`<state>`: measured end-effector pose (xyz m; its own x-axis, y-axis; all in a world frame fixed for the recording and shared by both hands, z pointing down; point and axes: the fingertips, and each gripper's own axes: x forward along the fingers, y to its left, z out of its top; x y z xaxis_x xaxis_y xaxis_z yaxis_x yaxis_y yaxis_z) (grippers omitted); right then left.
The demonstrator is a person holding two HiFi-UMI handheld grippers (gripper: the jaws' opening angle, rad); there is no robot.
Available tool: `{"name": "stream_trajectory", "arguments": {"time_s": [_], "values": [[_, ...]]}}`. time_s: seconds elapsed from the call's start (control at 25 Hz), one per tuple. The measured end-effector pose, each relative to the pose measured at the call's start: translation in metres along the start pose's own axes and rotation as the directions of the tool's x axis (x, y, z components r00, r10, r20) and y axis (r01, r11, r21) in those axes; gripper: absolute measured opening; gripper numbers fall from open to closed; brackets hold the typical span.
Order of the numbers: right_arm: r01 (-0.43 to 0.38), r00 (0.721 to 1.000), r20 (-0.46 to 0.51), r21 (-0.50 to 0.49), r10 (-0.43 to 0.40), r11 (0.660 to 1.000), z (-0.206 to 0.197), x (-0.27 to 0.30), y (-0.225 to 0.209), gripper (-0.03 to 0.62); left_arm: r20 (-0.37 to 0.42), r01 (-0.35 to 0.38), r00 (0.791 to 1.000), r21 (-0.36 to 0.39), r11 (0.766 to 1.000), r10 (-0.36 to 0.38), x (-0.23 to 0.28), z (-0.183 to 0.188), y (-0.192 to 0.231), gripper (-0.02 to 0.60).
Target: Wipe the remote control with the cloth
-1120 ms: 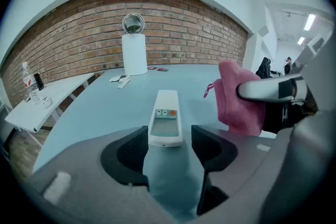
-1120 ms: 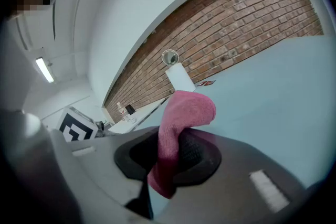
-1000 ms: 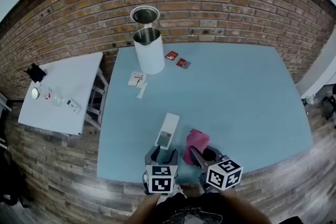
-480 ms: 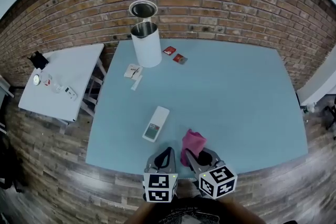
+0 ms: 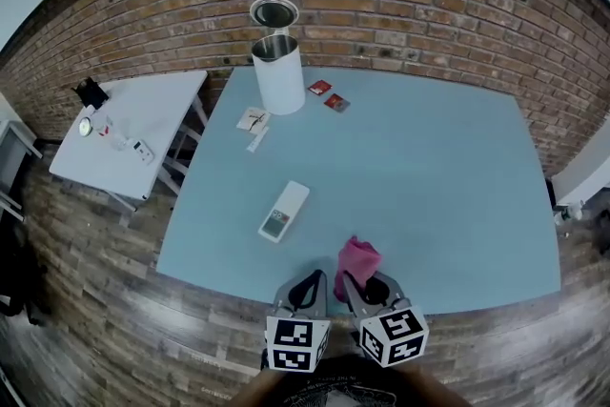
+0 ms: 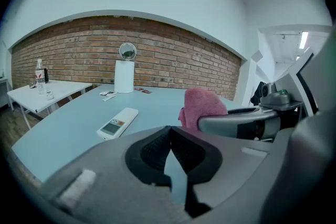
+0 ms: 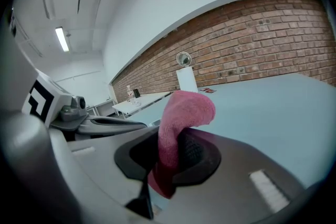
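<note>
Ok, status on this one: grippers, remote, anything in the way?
Left gripper shut, empty. Right gripper shut on pink cloth. Remote control flat on blue table, untouched. Nothing between it and the cloth.

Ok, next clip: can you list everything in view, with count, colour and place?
table: 1, light blue, centre, against the wall
remote control: 1, white, flat on the table's near left part
cloth: 1, pink, clamped in the right hand-held gripper
canister: 1, white, table's far left corner, a round part raised above it
packets: 2, red, right of the canister
paper slips: 2, white, in front of the canister
side table: 1, white, left of the blue table, small items on it
brick wall: 1, reddish brown, behind
floor: 1, wood planks
left hand-held gripper: 1, grey, jaws together, empty
right hand-held gripper: 1, grey, shut on the cloth
</note>
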<state>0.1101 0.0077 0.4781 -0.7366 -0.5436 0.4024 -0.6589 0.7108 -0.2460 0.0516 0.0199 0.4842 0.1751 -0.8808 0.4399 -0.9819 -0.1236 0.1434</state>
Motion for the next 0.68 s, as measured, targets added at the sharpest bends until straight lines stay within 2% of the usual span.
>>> {"name": "stream_trajectory", "arguments": {"time_s": [0.28, 0.68], "values": [[-0.021, 1.0, 0.002, 0.0, 0.021, 1.0, -0.004, -0.012, 0.001, 0.064, 0.005, -0.007, 1.0, -0.01, 1.0, 0.007, -0.006, 0.001, -0.016, 0.0], [-0.026, 1.0, 0.001, 0.007, 0.026, 1.0, -0.009, -0.018, 0.005, 0.064, 0.008, -0.019, 1.0, -0.012, 1.0, 0.019, -0.014, -0.004, -0.016, 0.0]]}}
